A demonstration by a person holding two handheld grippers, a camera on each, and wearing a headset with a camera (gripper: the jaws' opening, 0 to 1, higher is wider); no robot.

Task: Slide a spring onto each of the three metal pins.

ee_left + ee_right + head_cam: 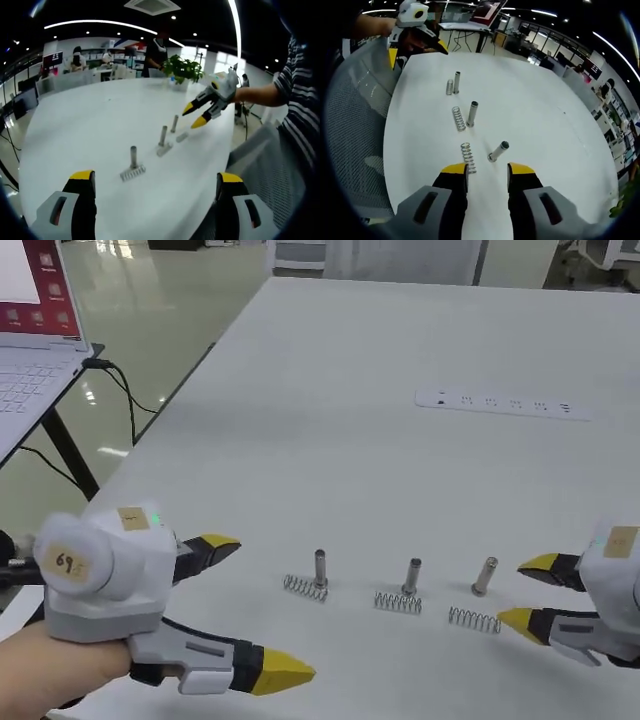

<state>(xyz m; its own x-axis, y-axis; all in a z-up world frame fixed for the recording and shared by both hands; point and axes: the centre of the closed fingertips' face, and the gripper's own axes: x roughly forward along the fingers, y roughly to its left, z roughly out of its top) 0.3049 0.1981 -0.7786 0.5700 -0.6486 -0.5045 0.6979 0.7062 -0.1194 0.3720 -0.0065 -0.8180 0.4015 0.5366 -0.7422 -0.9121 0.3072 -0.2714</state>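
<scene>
Metal pins [411, 576], springs [398, 602] lying beside each

Pwr strip [503, 404], laptop [30, 320], plant [183, 68].

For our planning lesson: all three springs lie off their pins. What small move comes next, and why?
Probably the right gripper eases forward and closes on the nearest spring: its jaws stand open just short of it, beside the bare pin.
</scene>
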